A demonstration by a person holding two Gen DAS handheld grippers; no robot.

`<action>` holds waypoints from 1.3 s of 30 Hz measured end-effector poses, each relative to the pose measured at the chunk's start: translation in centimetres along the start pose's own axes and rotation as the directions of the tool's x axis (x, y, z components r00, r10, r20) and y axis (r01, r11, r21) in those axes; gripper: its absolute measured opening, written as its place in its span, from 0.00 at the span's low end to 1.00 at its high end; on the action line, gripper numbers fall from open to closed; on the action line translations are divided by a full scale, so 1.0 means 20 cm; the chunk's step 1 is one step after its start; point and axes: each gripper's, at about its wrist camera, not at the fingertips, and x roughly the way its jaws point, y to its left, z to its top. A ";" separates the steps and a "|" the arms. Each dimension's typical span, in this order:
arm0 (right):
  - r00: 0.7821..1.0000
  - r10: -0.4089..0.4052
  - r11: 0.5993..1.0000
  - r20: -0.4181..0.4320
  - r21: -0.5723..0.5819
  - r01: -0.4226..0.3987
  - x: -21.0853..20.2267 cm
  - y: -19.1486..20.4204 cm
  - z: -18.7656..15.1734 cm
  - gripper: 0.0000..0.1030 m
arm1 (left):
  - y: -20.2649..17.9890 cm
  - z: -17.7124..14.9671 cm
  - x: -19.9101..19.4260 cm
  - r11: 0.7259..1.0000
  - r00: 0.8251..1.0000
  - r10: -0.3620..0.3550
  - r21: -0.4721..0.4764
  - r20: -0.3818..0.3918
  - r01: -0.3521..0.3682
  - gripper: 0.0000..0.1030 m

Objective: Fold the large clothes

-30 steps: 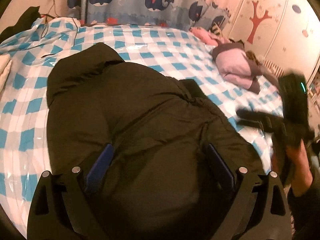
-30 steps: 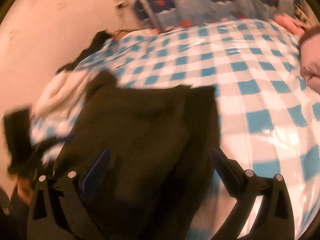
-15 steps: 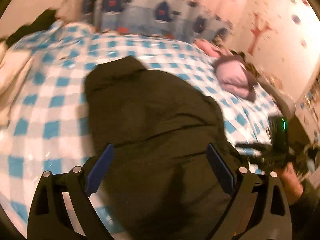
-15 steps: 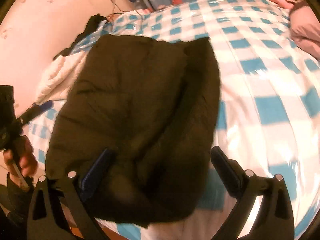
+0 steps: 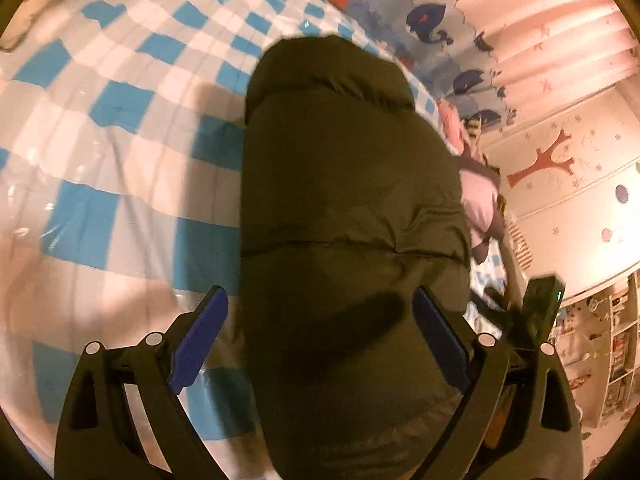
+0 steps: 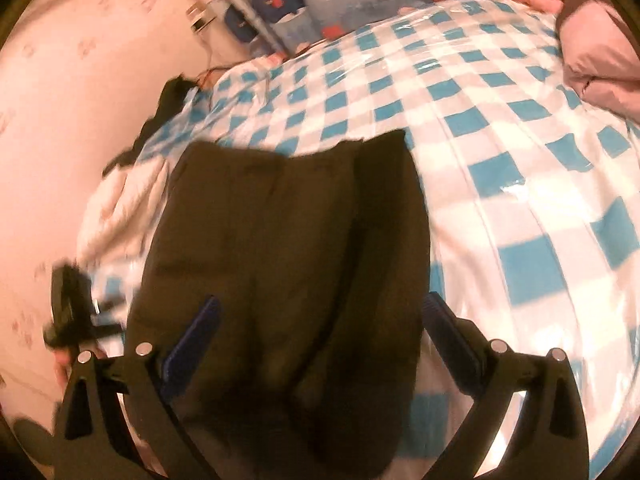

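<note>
Both grippers have swung since the earlier frame; jacket (image 5: 352, 216) now lies as a narrower folded bundle on the checked bed cover (image 5: 120, 152). Left gripper (image 5: 320, 336) and right gripper (image 6: 320, 344) hover spread apart, gripping nothing, probably lining up the next fold.

Each black tool (image 5: 320, 320) carries blue finger pads (image 5: 198, 338) and silver screws (image 5: 93, 347).

Both cams sit low and close over the jacket (image 5: 352, 240) on the bed (image 5: 120, 128): left one looks along it toward the curtain (image 5: 424, 28), right one from the opposite side, each catching the other tool.
</note>
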 end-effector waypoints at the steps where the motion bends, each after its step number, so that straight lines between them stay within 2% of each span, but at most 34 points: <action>1: 1.000 0.008 1.000 -0.012 0.028 -0.008 0.05 -0.02 0.03 0.93 | -0.02 0.01 0.04 1.000 1.000 0.014 0.011 -0.009 -0.014 0.87; 4: 0.998 -0.034 0.999 -0.059 0.040 0.036 0.10 -0.09 0.02 0.93 | -0.02 0.03 0.14 1.000 0.999 0.015 0.000 -0.034 -0.015 0.90; 6: 0.990 -0.048 0.997 -0.136 0.056 0.056 0.23 -0.14 0.06 0.93 | -0.02 0.04 0.19 1.000 0.999 -0.024 -0.015 -0.047 0.024 0.90; 7: 0.982 -0.022 0.996 -0.187 0.086 0.039 0.30 -0.18 0.03 0.93 | -0.03 0.04 0.21 1.000 0.998 -0.026 -0.009 -0.049 0.025 0.90; 9: 0.979 0.048 0.987 -0.200 0.160 -0.016 0.32 -0.25 -0.01 0.93 | -0.08 0.04 0.21 1.000 0.999 -0.021 0.018 -0.045 0.021 0.90; 11: 0.968 0.175 0.961 -0.180 0.245 -0.128 0.32 -0.30 -0.03 0.93 | -0.15 0.03 0.22 0.997 0.999 0.010 0.075 -0.039 -0.007 0.90; 14: 0.933 0.322 0.901 -0.163 0.356 -0.248 0.35 -0.37 -0.07 0.93 | -0.17 0.03 0.24 0.995 0.998 0.048 0.084 -0.043 -0.044 0.90; 15: 0.918 0.366 0.881 -0.153 0.374 -0.289 0.35 -0.38 -0.07 0.94 | -0.15 0.04 0.25 0.997 0.998 0.044 0.060 -0.048 -0.041 0.91; 16: 0.893 0.428 0.849 -0.138 0.399 -0.345 0.36 -0.37 -0.07 0.94 | -0.14 0.04 0.26 0.999 0.998 0.034 0.042 -0.051 -0.032 0.91; 17: 0.881 0.456 0.832 -0.129 0.412 -0.371 0.36 -0.37 -0.07 0.94 | -0.13 0.04 0.26 0.999 0.999 0.023 0.030 -0.049 -0.022 0.91; 18: 0.880 0.455 0.834 -0.136 0.412 -0.367 0.37 -0.36 -0.06 0.93 | -0.13 0.04 0.26 0.999 0.999 0.019 0.027 -0.046 -0.017 0.91; 19: 0.901 0.400 0.868 -0.167 0.385 -0.314 0.37 -0.35 -0.06 0.93 | -0.13 0.04 0.26 1.000 0.999 0.014 0.026 -0.044 -0.013 0.91; 20: 0.911 0.369 0.886 -0.183 0.366 -0.285 0.37 -0.34 -0.05 0.93 | -0.14 0.04 0.25 1.000 0.999 0.006 0.029 -0.038 -0.005 0.90; 24: 0.931 0.327 0.899 -0.164 0.357 -0.253 0.36 -0.35 -0.05 0.93 | -0.14 0.04 0.26 0.999 0.999 0.003 0.040 -0.035 -0.002 0.88; 26: 0.923 0.337 0.900 -0.186 0.353 -0.257 0.38 -0.33 -0.07 0.93 | -0.14 0.03 0.27 0.999 0.999 0.013 0.042 -0.033 -0.012 0.87; 29: 0.881 0.432 0.864 -0.195 0.370 -0.342 0.42 -0.29 -0.06 0.95 | -0.13 0.05 0.27 0.999 0.999 0.026 0.043 -0.029 -0.025 0.81; 31: 0.866 0.461 0.852 -0.194 0.372 -0.370 0.42 -0.27 -0.06 0.95 | -0.14 0.05 0.25 0.999 0.999 0.022 0.041 -0.023 -0.021 0.74; 34: 0.807 0.556 0.810 -0.199 0.347 -0.472 0.41 -0.20 -0.09 0.95 | -0.21 0.03 0.17 0.995 0.999 0.045 0.087 0.008 -0.045 0.70; 36: 0.806 0.552 0.819 -0.212 0.320 -0.476 0.42 -0.17 -0.08 0.95 | -0.27 0.01 0.13 0.987 0.996 0.084 0.135 0.028 -0.087 0.70; 39: 0.821 0.532 0.831 -0.207 0.313 -0.459 0.46 -0.16 -0.08 0.95 | -0.29 -0.02 0.12 0.980 0.991 0.127 0.145 0.049 -0.133 0.70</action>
